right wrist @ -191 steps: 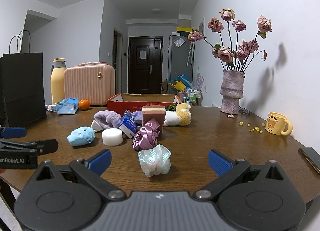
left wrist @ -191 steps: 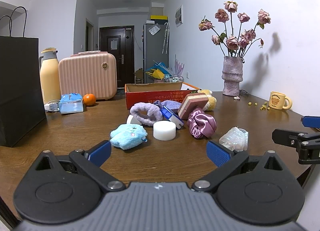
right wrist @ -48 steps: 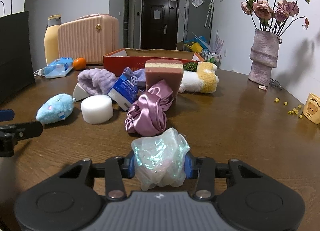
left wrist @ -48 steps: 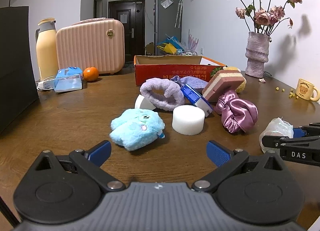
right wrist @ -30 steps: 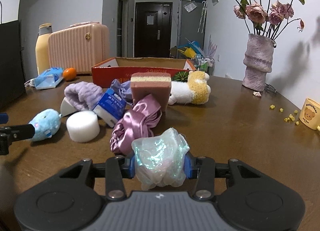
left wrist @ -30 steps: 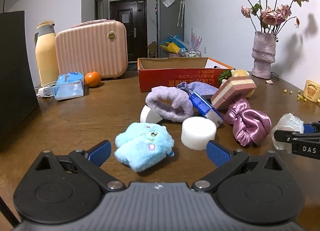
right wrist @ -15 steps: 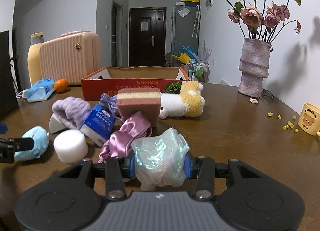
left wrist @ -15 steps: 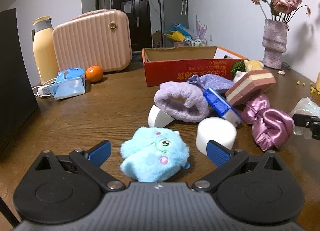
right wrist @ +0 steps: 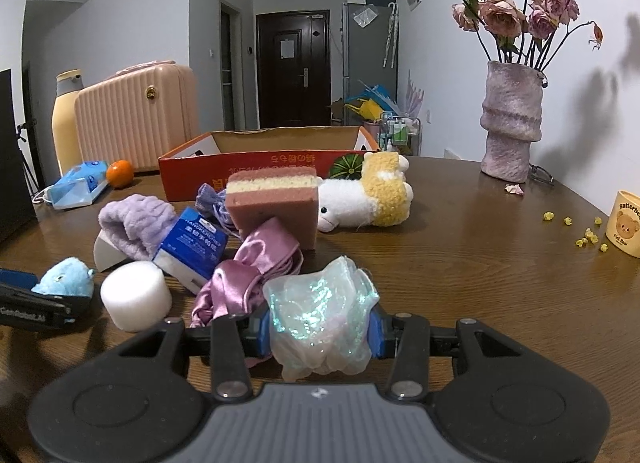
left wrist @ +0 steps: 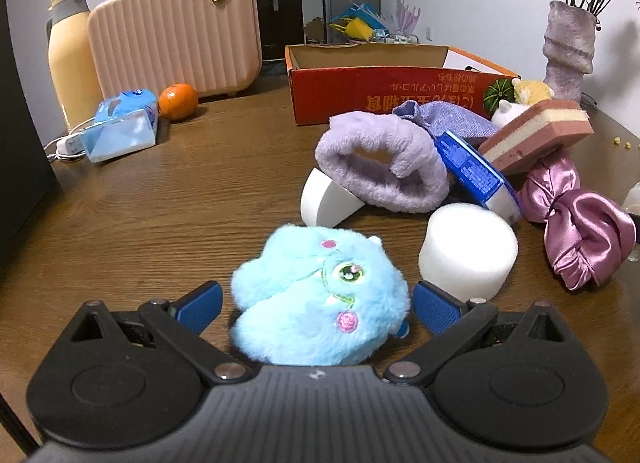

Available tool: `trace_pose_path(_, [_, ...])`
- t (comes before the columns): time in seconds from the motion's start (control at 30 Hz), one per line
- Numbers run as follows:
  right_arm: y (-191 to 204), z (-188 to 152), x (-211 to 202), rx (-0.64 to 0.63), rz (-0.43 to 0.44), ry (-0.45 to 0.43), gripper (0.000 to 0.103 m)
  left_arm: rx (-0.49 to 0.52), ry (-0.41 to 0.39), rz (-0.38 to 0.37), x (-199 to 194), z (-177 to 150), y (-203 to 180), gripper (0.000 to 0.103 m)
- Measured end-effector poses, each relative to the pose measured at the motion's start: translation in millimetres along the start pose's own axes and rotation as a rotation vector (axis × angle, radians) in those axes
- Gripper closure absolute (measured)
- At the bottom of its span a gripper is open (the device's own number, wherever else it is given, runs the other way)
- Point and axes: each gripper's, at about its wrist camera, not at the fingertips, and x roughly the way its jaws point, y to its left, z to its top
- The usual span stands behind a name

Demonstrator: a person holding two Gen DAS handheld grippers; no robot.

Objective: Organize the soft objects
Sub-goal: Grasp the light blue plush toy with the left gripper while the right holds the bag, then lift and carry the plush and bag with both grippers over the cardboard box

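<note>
A light blue plush toy lies on the brown table between the wide-apart blue pads of my left gripper, which is open around it. My right gripper is shut on an iridescent scrunchie, held off the table. Behind lie a white foam cylinder, a lilac fluffy band, a pink satin scrunchie, a pink and yellow sponge, a blue tissue pack and a white and yellow plush. An open red cardboard box stands at the back.
A pink ribbed case, a yellow flask, an orange and a blue wipes pack stand at the back left. A vase of dried roses and a yellow mug are on the right. A black bag stands far left.
My left gripper moved forward and down until the blue plush came between its open pads. The right gripper kept its hold on the iridescent scrunchie and hardly moved.
</note>
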Motion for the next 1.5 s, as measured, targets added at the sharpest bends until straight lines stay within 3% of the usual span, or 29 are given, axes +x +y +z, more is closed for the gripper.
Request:
trace_pose_path(0.13, [0, 0, 0, 0.0, 0.0, 0.001, 0.06, 0.003, 0.0, -0.016, 2, 0, -1, 0.002])
trace_pose_path(0.3, [0, 0, 0, 0.0, -0.002, 0.002, 0.06, 0.003, 0.005, -0.046, 3, -1, -1, 0.025])
trace_pose_path(0.6, [0, 0, 0, 0.0, -0.002, 0.001, 0.06, 0.012, -0.037, -0.056, -6, -1, -3, 0.035])
trace_pose_path(1.23, [-3, 21, -13, -0.009, -0.027, -0.053, 0.06, -0.005, -0.154, -0.117, -39, 14, 5, 0.066])
trace_pose_path(1.5, [-4, 35, -15, -0.011, -0.039, -0.085, 0.06, -0.004, -0.22, -0.135, -53, 26, 6, 0.067])
